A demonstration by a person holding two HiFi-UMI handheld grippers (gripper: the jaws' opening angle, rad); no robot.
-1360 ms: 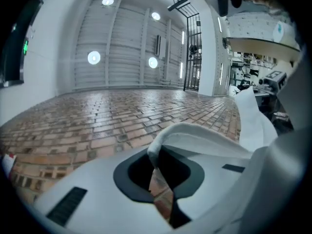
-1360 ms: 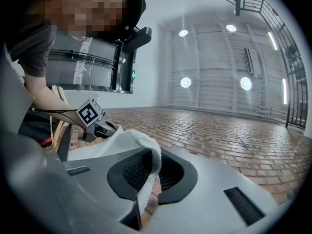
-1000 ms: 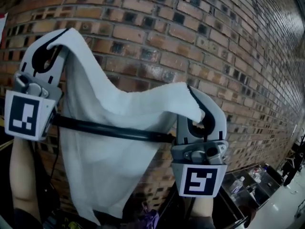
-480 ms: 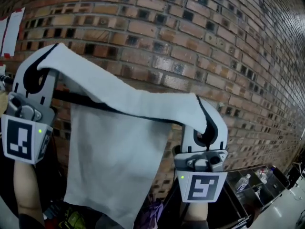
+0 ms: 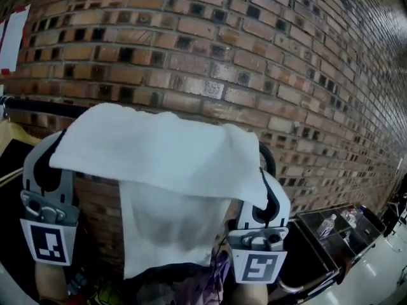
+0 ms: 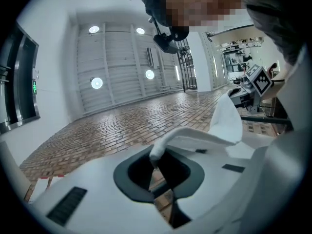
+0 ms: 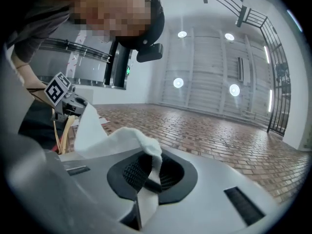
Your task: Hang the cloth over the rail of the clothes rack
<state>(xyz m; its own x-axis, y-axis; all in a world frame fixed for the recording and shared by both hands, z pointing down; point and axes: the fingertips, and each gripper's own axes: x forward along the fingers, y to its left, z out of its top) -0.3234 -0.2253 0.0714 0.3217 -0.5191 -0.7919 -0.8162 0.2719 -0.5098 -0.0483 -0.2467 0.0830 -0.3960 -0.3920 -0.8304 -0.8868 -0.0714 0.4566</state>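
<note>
On my feed the left gripper (image 5: 51, 164) and the right gripper (image 5: 268, 189) look like twins. Each has a smooth, pale grey shell that curves up to rounded tips, with a black lining round an oval cut-out. Inside the right one I see a ribbed black pad (image 7: 130, 172). A dark rectangular slot (image 6: 68, 206) is sunk into each shell. Below each shell sits a grey metal bracket (image 5: 42, 208) with round knobs and screws. Under that is a white cube (image 5: 49, 244) bearing a black square marker. The person wears dark grey clothing (image 6: 280, 28) and has a black camera unit (image 7: 146, 50) at the head.
</note>
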